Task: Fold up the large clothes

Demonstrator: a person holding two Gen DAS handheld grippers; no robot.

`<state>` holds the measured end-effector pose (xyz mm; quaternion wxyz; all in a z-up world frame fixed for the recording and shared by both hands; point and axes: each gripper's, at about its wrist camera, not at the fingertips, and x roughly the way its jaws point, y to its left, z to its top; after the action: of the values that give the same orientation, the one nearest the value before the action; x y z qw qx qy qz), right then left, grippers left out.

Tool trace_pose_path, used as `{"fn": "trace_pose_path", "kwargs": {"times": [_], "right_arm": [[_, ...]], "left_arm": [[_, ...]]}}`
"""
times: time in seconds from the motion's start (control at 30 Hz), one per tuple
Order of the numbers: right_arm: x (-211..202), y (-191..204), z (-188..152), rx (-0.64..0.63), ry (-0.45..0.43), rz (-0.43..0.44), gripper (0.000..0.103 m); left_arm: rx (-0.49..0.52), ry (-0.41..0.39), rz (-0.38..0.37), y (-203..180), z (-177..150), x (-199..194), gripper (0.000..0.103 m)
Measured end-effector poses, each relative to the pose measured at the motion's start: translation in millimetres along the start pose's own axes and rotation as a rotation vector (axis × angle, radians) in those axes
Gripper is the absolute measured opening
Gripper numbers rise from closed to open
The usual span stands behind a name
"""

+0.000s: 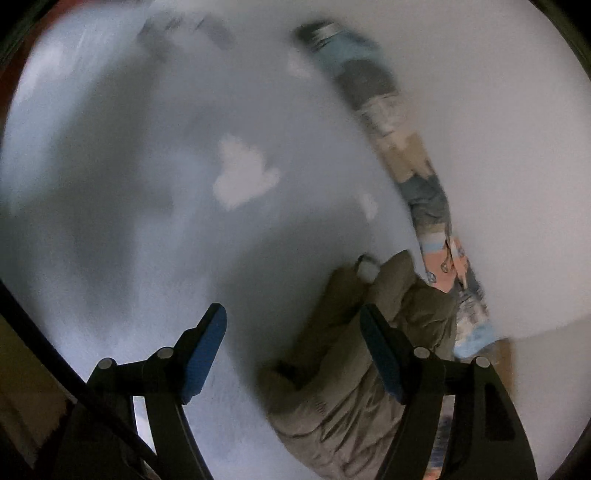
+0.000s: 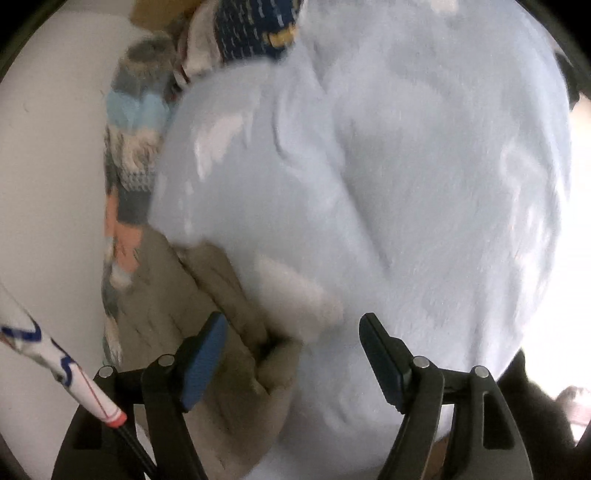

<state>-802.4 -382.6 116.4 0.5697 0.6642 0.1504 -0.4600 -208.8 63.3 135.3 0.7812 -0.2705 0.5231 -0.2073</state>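
Observation:
A large pale blue fleece garment (image 1: 166, 184) with white cloud patches fills the left wrist view and also most of the right wrist view, pale blue garment (image 2: 406, 184). An olive-brown padded garment (image 1: 351, 387) lies crumpled at its edge, seen in the right wrist view as a tan quilted garment (image 2: 207, 295). My left gripper (image 1: 291, 339) hangs open above both, with nothing between its blue pads. My right gripper (image 2: 293, 347) is open too, over the seam where tan meets blue. Both views are blurred.
A strip of multicoloured patterned fabric (image 1: 417, 177) runs along the garment's edge against a white wall (image 1: 517, 147); the patterned fabric (image 2: 129, 147) also shows in the right view. A dark blue knitted item (image 2: 255, 26) lies at the top. A white printed rod (image 2: 59, 365) crosses the lower left.

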Motion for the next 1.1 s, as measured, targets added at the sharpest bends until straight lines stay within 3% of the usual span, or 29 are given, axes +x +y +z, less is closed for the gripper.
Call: {"fn": "trace_pose_path", "kwargs": {"times": [0.1, 0.2, 0.3, 0.37, 0.43, 0.53, 0.73, 0.8, 0.87, 0.9, 1.03, 1.1], "right_arm": [[-21, 44, -10, -0.237, -0.122, 0.070, 0.068], [-28, 105, -47, -0.582, -0.197, 0.121, 0.054], [-9, 151, -94, -0.837, -0.144, 0.180, 0.039], [11, 171, -118, -0.945, -0.117, 0.154, 0.032], [28, 183, -134, -0.995, -0.090, 0.132, 0.032], [62, 190, -146, -1.044, -0.031, 0.060, 0.032], [112, 181, -142, -1.058, 0.095, -0.076, 0.032], [111, 181, -139, -1.051, 0.102, -0.078, 0.032], [102, 188, -133, -1.025, 0.081, -0.054, 0.032], [86, 194, -130, -1.013, 0.012, 0.005, 0.032], [68, 226, -123, -1.043, -0.191, 0.072, 0.032], [86, 241, -119, -1.036, -0.165, 0.073, 0.032]], "left_arm": [[0.288, -0.070, 0.009, -59, -22, -6, 0.074], [0.617, -0.054, -0.013, -123, -76, 9, 0.074], [0.797, 0.038, -0.028, -157, -122, 34, 0.074], [0.896, 0.080, 0.028, -173, -149, 58, 0.074], [0.942, 0.117, 0.121, -176, -164, 82, 0.074], [0.927, 0.184, 0.184, -175, -164, 110, 0.084], [0.952, 0.183, 0.204, -179, -161, 113, 0.086], [0.930, 0.114, 0.126, -187, -150, 95, 0.086], [0.921, 0.024, 0.078, -202, -142, 85, 0.086], [0.913, -0.002, 0.069, -213, -139, 86, 0.086], [0.881, 0.001, 0.048, -249, -125, 115, 0.086], [0.902, -0.013, 0.067, -257, -125, 127, 0.086]]}}
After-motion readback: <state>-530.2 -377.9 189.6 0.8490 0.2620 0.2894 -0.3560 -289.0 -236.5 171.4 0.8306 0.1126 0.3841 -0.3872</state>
